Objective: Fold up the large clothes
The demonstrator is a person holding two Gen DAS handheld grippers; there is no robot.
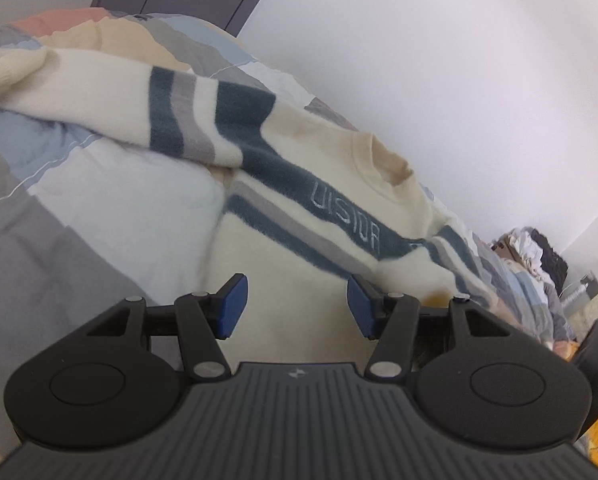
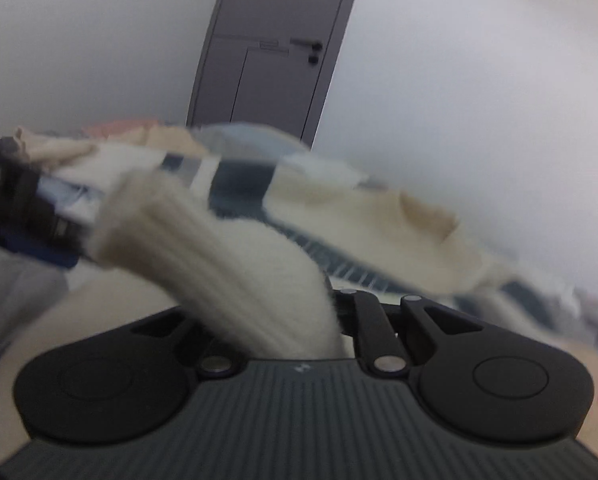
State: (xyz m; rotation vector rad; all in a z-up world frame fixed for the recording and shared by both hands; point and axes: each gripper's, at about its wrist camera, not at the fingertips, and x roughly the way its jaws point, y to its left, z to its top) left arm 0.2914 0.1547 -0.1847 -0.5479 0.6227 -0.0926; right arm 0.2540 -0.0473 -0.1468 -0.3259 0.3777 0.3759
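A cream sweater (image 1: 339,216) with dark blue and grey bands and raised letters lies spread on the bed, its neck toward the wall. One sleeve (image 1: 99,96) stretches off to the upper left. My left gripper (image 1: 295,300) hovers over the cream lower body, jaws open, nothing between its blue pads (image 1: 233,304). In the blurred right wrist view, my right gripper (image 2: 299,320) is shut on the ribbed sleeve cuff (image 2: 171,236), which drapes out to the left and hides the fingertips. The rest of the sweater (image 2: 359,208) lies beyond.
A patchwork quilt (image 1: 79,208) in grey, pale blue and beige covers the bed. A white wall (image 1: 459,80) runs along the far side, with a grey door (image 2: 267,60) in it. A pile of clothes (image 1: 539,248) sits at the right. A dark blurred shape (image 2: 11,200) lies at the left.
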